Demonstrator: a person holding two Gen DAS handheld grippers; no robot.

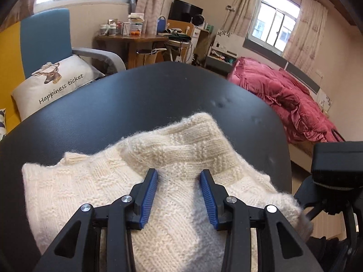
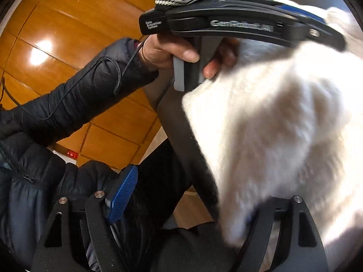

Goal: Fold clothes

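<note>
Left gripper (image 1: 179,181): jaws apart, blue pads hovering over the cream knit sweater (image 1: 158,170), nothing pinched.
Sweater: bunched on the black table (image 1: 136,95), spreading below and ahead of the left jaws.
Right gripper (image 2: 188,192): jaws wide; left pad (image 2: 122,195) bare, the far finger hidden behind blurred sweater fabric (image 2: 272,124); no grip shown.
Hand (image 2: 168,52): wrapped round the left gripper's handle, ahead of the right jaws.
</note>
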